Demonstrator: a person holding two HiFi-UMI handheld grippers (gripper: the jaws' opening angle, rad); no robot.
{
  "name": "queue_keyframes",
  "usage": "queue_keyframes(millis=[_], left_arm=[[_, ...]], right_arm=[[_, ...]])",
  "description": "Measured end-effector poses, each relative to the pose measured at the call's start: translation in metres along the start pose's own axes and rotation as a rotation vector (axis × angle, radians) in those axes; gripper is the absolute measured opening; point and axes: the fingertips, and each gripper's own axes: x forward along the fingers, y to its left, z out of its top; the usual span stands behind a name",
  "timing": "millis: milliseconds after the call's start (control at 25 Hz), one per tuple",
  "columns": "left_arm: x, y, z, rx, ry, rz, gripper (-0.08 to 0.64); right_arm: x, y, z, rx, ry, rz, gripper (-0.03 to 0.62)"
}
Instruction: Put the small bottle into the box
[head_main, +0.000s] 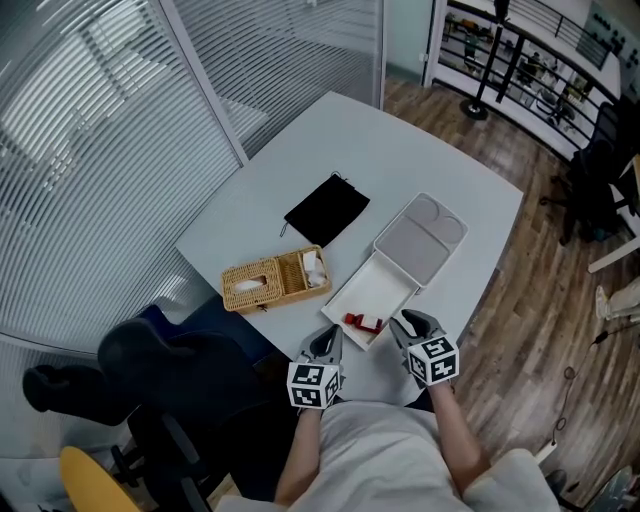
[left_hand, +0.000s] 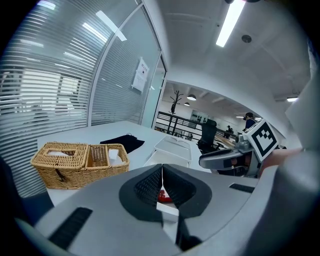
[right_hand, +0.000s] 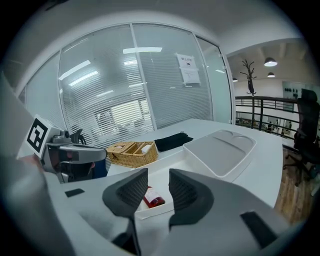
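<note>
Already the small bottle lies in the box. The right gripper has its jaws closing on nothing, and the left gripper has its jaws together and empty. Best to withdraw both without nudging the box.

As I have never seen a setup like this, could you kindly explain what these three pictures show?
No robot here: a person holds a hand-operated claw in each hand. One picture comes from a camera on the person's head, looking down; the other two from cameras riding on the claws. The left claw is shut and empty. The right claw is closing its jaws, with nothing between them. On the table lie a black pouch, a wicker basket and an open white box with its lid at its far end. The small red bottle lies in the box, held by neither claw.
</note>
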Motion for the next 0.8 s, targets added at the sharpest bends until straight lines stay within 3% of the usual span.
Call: queue_keyframes(millis=[400, 800], left_arm=[[0.000, -0.002, -0.001, 0.035, 0.008, 0.004, 0.029], [0.002, 0.000, -0.003, 0.024, 0.006, -0.004, 0.029]], right_arm=[[-0.003, -0.007, -0.005, 0.012, 0.001, -0.035, 0.051], [-0.002, -0.010, -0.006, 0.032, -0.004, -0.046, 0.017]])
